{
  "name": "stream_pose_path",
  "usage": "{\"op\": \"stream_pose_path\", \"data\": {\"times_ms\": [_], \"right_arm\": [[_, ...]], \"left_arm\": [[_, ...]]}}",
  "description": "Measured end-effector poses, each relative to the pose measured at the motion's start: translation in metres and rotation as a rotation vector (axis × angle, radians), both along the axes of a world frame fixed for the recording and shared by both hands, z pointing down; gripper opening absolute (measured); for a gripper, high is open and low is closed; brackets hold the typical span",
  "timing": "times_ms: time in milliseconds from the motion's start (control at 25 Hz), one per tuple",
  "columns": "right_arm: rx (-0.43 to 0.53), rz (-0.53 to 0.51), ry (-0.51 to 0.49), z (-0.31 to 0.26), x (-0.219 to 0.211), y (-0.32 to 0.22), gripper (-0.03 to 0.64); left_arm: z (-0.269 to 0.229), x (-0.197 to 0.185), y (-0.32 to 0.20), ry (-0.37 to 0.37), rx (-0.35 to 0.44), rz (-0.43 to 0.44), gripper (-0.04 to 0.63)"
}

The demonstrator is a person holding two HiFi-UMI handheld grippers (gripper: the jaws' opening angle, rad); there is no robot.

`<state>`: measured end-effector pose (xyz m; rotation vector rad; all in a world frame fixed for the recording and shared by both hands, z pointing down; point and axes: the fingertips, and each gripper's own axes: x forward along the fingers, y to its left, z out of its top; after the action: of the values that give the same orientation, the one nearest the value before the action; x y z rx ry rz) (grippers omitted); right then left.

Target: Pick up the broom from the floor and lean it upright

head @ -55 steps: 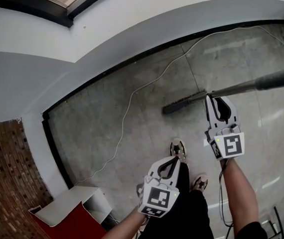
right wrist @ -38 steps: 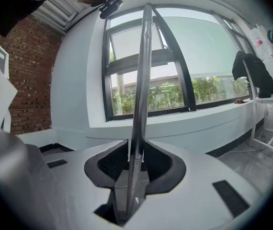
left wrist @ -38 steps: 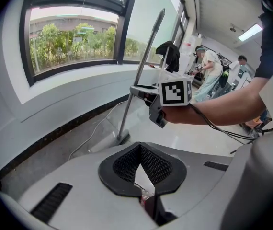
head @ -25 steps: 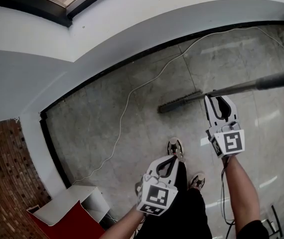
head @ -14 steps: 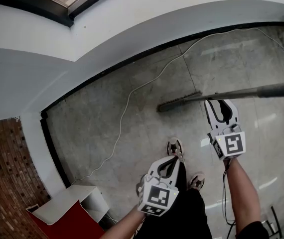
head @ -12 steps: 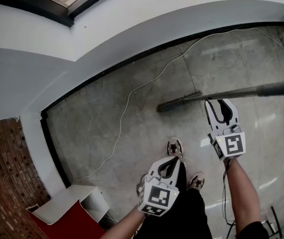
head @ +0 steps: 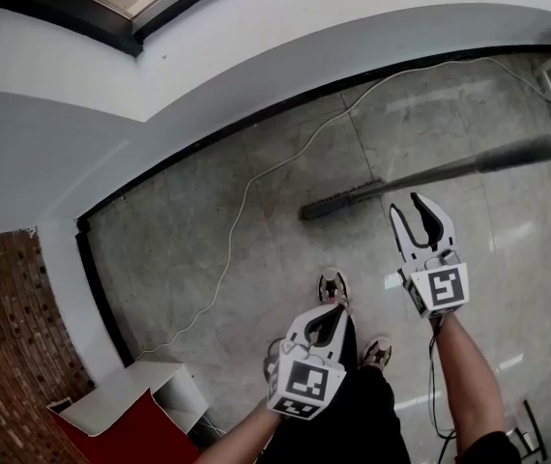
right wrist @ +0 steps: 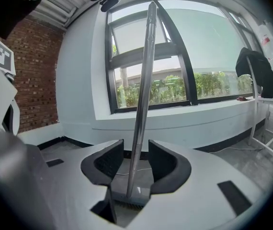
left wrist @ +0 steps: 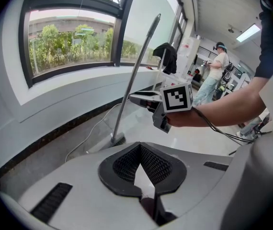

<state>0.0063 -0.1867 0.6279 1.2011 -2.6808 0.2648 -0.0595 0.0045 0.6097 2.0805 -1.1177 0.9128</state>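
Looking past the edges first: the top of the broom [head: 449, 170] handle ran out of the head view at the right, so where it ended could not be seen there. In the right gripper view the handle [right wrist: 143, 80] rose in front of the window [right wrist: 203, 80], but whether its tip touched the frame could not be told. The broom head [right wrist: 127, 195] was partly hidden behind the right claw [right wrist: 136, 151]. In the head view, the left claw [head: 333, 309] showed little beyond its marker cube.

Compared with a second before, the right claw [head: 413, 211] stood with its jaws spread wider, and they were opening. The handle crossed just beyond its tips rather than at them. The handle passed between the two pads without either pad pressing on it. The left claw [left wrist: 139, 146] had its jaws closed together at the tips with nothing between them.

The broom stood steeply on the floor [head: 256, 288], bristles down and handle up, beyond the right claw and just off its tips. Its long axis ran nearly upright in the right gripper view, the top tipped slightly right. From the left gripper view, the handle [left wrist: 134, 75] slanted up to the right from the broom head [left wrist: 112, 140], just left of the right claw [left wrist: 136, 99].
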Motion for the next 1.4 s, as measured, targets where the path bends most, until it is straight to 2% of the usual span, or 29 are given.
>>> {"op": "stream_pose_path", "data": {"times_ms": [320, 400, 600, 880, 1320, 1400], "right_arm": [[-0.036, -0.011, 0.039, -0.021, 0.018, 0.046, 0.144], [-0.033, -0.017, 0.045, -0.035, 0.019, 0.058, 0.119], [-0.014, -0.028, 0.043, -0.086, 0.023, 0.079, 0.051], [0.017, -0.087, 0.044, -0.174, 0.024, 0.117, 0.009], [0.004, -0.136, 0.104, -0.250, 0.026, 0.179, 0.007], [-0.001, -0.122, 0.090, -0.265, 0.030, 0.187, 0.006]], "left_arm": [[-0.023, 0.009, 0.003, 0.010, 0.039, -0.043, 0.003], [-0.034, 0.013, 0.004, 0.016, 0.052, -0.061, 0.003], [-0.066, 0.029, 0.013, 0.042, 0.094, -0.106, 0.003], [-0.131, 0.034, 0.032, 0.071, 0.162, -0.223, 0.003], [-0.205, 0.038, 0.059, 0.077, 0.233, -0.285, 0.003], [-0.218, 0.040, 0.063, 0.069, 0.245, -0.292, 0.003]]}}
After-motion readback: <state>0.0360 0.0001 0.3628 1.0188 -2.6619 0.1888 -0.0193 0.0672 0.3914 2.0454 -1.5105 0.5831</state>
